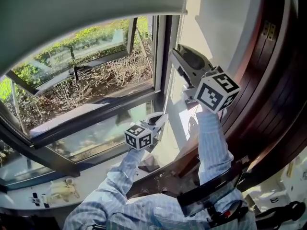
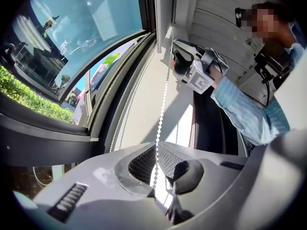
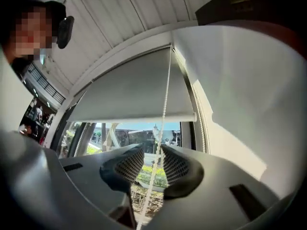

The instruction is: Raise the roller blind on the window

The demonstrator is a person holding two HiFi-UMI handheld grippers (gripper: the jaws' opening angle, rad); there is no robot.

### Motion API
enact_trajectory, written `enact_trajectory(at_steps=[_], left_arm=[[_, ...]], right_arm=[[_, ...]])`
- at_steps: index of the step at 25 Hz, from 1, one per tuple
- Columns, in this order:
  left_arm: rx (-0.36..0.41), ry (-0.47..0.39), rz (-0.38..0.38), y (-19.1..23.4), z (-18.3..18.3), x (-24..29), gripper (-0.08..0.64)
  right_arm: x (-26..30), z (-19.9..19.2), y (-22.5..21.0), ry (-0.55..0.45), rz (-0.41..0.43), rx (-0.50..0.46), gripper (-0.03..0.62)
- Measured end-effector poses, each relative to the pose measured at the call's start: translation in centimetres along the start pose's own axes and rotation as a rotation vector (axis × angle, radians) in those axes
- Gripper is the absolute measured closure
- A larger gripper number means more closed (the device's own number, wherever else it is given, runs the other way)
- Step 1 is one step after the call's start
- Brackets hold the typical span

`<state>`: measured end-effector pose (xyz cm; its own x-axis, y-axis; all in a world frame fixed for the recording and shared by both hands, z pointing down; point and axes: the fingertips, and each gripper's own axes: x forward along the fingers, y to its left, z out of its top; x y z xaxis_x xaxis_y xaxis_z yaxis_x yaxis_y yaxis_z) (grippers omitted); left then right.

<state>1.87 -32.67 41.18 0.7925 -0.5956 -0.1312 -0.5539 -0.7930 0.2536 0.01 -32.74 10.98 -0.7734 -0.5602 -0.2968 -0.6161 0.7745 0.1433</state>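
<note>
The grey roller blind (image 1: 86, 4) covers the top of the window; its bottom bar (image 3: 134, 117) hangs partway down in the right gripper view. A white bead chain (image 2: 163, 99) runs down the right side of the window frame (image 1: 160, 56). My left gripper (image 1: 160, 120) is low by the frame and shut on the chain, which passes between its mesh pads (image 2: 144, 163). My right gripper (image 1: 176, 52) is held higher up the chain (image 3: 166, 95). Its jaws stand open, with the chain running loose between the pads (image 3: 128, 164).
A dark wooden panel (image 1: 273, 80) stands close on the right. The white sill (image 1: 19, 200) below holds a few small items. An outward-opened window sash (image 1: 72, 73) and garden plants lie beyond the glass. The white side wall (image 3: 240, 90) is close to the right gripper.
</note>
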Motion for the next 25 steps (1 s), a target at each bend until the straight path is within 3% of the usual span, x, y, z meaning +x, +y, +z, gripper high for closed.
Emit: enact_trajectory(at_steps=[4, 6, 10, 13, 17, 21, 25], left_arm=[[0.003, 0.001, -0.004, 0.2, 0.2, -0.2, 0.548], [0.002, -0.005, -0.005, 0.3, 0.3, -0.3, 0.548], [-0.006, -0.014, -0.008, 0.4, 0.2, -0.5, 0.548], [-0.017, 0.017, -0.008, 0.6, -0.9, -0.6, 0.548], [-0.072, 0.154, 0.035, 2.0, -6.1, -1.5, 0.548], [-0.124, 0.335, 0.077, 3.1, -13.2, -3.7, 0.548], [-0.191, 0.461, 0.125, 4.1, -19.1, -5.9, 0.548]], right_arm=[[1.6, 2.2, -0.5, 0.007, -0.04, -0.055, 0.493], [1.9, 2.5, -1.0, 0.012, -0.07, -0.059, 0.562], [1.0, 2.5, -1.6, -0.056, -0.08, 0.049, 0.58], [0.2, 1.5, -1.8, -0.07, -0.122, 0.028, 0.581], [-0.4, -3.7, -1.2, 0.013, -0.162, 0.009, 0.583], [-2.8, -10.7, -0.8, 0.068, -0.209, 0.071, 0.583], [-4.2, -16.7, 1.3, 0.145, -0.209, 0.111, 0.583]])
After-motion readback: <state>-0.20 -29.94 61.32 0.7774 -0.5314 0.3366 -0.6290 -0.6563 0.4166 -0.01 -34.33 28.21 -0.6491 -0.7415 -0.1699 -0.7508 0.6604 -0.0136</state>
